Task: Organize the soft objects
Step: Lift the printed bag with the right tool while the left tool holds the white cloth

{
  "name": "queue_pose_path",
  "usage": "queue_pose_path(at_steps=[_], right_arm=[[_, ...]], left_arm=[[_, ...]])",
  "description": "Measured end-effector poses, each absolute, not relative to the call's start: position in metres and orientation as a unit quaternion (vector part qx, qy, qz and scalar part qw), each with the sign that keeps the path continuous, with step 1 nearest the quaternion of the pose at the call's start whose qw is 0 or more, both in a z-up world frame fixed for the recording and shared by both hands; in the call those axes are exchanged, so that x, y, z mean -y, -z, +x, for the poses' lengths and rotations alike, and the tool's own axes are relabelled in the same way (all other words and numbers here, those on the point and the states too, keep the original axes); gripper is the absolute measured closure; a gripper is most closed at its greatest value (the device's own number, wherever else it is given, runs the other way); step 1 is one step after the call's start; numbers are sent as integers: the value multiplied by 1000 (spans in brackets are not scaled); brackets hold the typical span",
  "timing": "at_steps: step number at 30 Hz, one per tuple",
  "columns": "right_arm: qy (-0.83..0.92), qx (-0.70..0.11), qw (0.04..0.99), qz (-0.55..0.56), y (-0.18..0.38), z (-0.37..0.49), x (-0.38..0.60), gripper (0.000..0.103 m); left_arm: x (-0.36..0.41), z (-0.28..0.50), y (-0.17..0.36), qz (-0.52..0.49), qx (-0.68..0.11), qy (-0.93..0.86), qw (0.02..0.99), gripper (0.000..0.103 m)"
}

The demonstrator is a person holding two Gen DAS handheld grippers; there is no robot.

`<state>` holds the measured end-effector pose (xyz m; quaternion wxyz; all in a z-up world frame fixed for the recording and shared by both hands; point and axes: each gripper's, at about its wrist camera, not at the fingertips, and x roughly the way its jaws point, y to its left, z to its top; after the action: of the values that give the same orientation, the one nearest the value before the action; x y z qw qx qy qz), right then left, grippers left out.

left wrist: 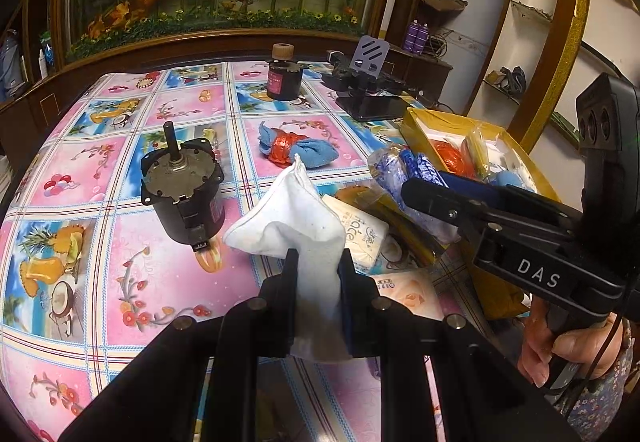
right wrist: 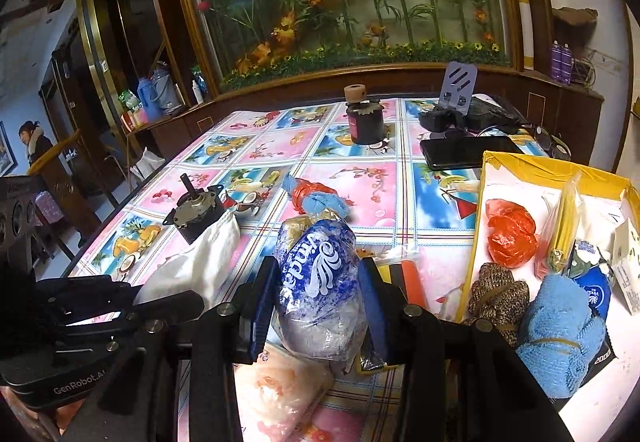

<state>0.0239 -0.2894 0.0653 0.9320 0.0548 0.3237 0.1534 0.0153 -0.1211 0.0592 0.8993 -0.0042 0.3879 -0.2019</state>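
Closest to the left wrist camera, the left gripper (left wrist: pixel 318 266) has its two black fingers pressed onto a white cloth pouch (left wrist: pixel 296 214). That pouch is soft and crumpled, with a pointed top corner, and it stands up from the fingers above the flowered tablecloth (left wrist: pixel 120 282).

Seen from the right wrist camera, the right gripper (right wrist: pixel 320 282) pinches a clear plastic bag printed with blue and white lettering (right wrist: pixel 320 274). This bag is bulging and wrinkled, stuffed with pale soft material, and it sits upright between the blue pads.

At the right stands an open yellow cardboard box (right wrist: pixel 516 162) with a white inside. It holds a crumpled orange plastic bag (right wrist: pixel 510 238), a brown knitted bundle (right wrist: pixel 496 294), a light blue towel roll tied with a band (right wrist: pixel 560 334), a narrow yellow packet (right wrist: pixel 564 226) and a small blue tissue pack (right wrist: pixel 596 290).

On the tablecloth beyond the grippers lie a blue cloth wrapped in orange plastic (right wrist: pixel 316 196), a dark motor with a shaft (left wrist: pixel 184 194) and a dark jar with a cork lid (right wrist: pixel 364 118). Just below the held bag lies a pink tissue packet (right wrist: pixel 276 390).
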Motion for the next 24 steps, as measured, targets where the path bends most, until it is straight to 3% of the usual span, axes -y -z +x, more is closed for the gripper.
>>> queue_pose_path(at_steps=[24], right_arm=[[-145,-308,938,74,-71,20,297,59]], left_arm=[[121,15,-59,-4,-388,202,899,86]])
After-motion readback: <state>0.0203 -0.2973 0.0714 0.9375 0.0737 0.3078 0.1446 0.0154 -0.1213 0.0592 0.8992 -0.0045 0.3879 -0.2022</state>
